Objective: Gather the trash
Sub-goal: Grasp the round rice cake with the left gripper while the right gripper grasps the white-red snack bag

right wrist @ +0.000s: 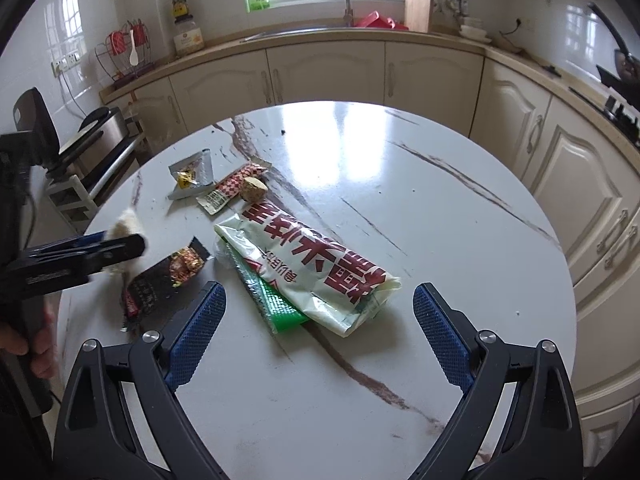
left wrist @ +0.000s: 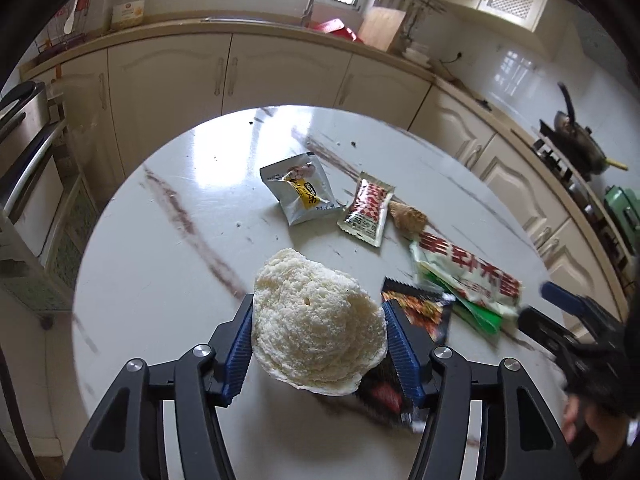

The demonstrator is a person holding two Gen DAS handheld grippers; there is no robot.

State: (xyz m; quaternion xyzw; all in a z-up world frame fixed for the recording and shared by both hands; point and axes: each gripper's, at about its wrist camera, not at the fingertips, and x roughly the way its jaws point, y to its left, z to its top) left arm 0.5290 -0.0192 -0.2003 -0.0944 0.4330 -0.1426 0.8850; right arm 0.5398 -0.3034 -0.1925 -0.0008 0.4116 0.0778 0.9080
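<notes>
1. Left gripper [left wrist: 320,338] has its blue ribbed fingers [left wrist: 240,344] pressed against both sides of a crumpled white foam wad [left wrist: 318,320], held just above the round white marble-patterned desk [left wrist: 160,280].
2. From the right wrist view the same wad shows only as a pale blur at the tip of the left gripper [right wrist: 120,240], at the desk's left edge.
3. Right gripper [right wrist: 320,332] hangs wide open, its fingers [right wrist: 438,338] gripping nothing, over the near part of the desk [right wrist: 460,220].
4. Just ahead of it lies a large cream plastic bag with red lettering [right wrist: 316,264], resting on top of a green packet [right wrist: 276,304].
5. Left of those, a black snack wrapper [right wrist: 164,280] lies flat on the desk, right beside the left gripper.
6. Farther back: a small red-and-white checkered sachet [right wrist: 228,190], a tan crumbly lump [right wrist: 255,189] touching it, and a silver pouch with yellow print [right wrist: 190,176] next to them.
7. Cream kitchen cabinets [right wrist: 320,72] ring the desk behind.
</notes>
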